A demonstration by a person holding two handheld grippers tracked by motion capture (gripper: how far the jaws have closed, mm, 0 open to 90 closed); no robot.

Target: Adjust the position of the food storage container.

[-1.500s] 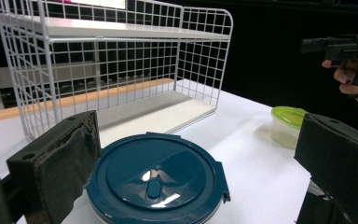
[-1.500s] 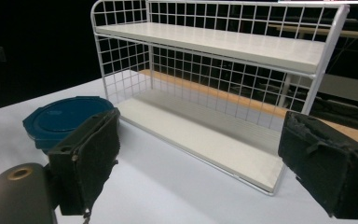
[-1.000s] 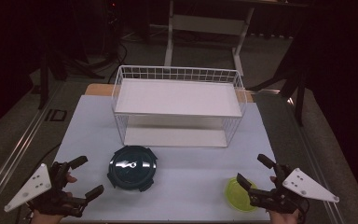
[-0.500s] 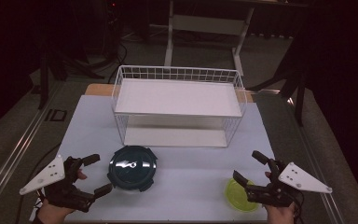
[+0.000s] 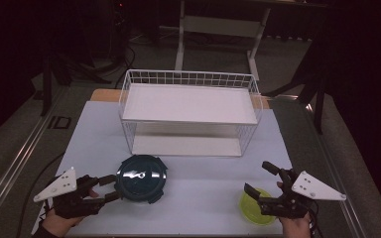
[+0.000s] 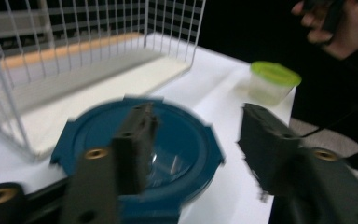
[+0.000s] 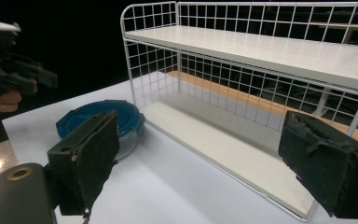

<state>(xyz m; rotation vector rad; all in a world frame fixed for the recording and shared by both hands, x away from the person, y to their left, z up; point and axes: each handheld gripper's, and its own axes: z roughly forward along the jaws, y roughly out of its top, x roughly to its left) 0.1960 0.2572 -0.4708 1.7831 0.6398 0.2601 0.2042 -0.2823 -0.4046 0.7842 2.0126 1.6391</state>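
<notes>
1. Blue lidded container [image 5: 141,178] sits on the white table [image 5: 203,198], front left, just in front of the wire rack [image 5: 188,114]. Round, so no long axis to line up w/.
2. Left gripper [image 5: 110,188] is right at its left rim; container lies straight ahead of the jaws. In the left gripper view one jaw hangs over the lid [image 6: 140,140], other past the rim on the far side.
3. Left jaws have just been closing, now approx half open; rim between them, but pads pressing or not: can't tell, pic blurred.
4. Right gripper [image 5: 263,181] well apart, jaws wide, holding nothing, just above the green-lidded cup [image 5: 254,207].
5. Left hand far nearer, so likely it makes the grab.
</notes>
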